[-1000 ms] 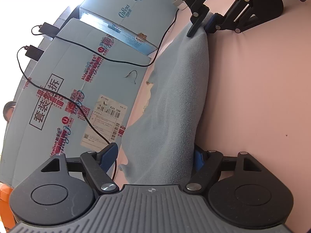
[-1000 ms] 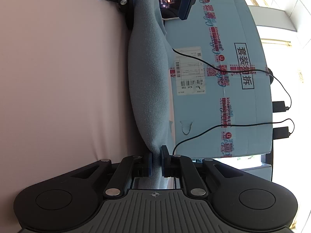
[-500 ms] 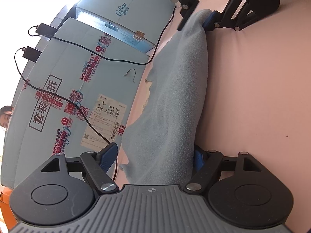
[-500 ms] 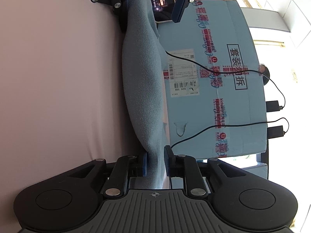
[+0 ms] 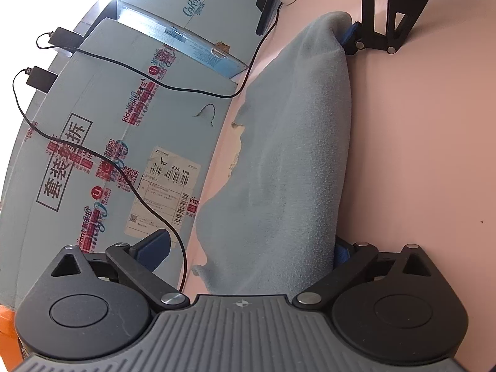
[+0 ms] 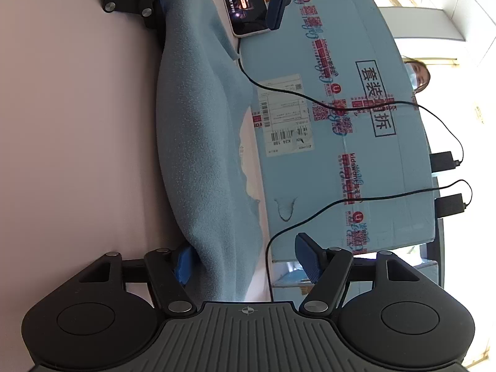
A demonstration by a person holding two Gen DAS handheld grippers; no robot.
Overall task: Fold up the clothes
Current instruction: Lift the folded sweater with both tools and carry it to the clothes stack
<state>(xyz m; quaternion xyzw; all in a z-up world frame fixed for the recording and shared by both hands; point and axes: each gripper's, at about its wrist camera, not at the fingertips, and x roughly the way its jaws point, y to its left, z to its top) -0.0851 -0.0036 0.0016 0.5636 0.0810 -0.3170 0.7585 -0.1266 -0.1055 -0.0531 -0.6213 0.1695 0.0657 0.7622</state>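
Tongs — left (image 5: 248,248), right (image 6: 245,262): both opening, unclamped | fuzzy blue fleece cloth (image 5: 288,161) between — long soft fold

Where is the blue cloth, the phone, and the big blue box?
blue cloth (image 6: 201,142), right wrist view, middle of the fabric.
phone (image 6: 245,6), right wrist view, its lit screen.
big blue box (image 6: 387,186), right wrist view, bare blue side beside the tape.

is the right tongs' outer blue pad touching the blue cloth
Apart. The right wrist view shows that pad standing clear of the blue cloth, pale table between them, as the right tongs open.
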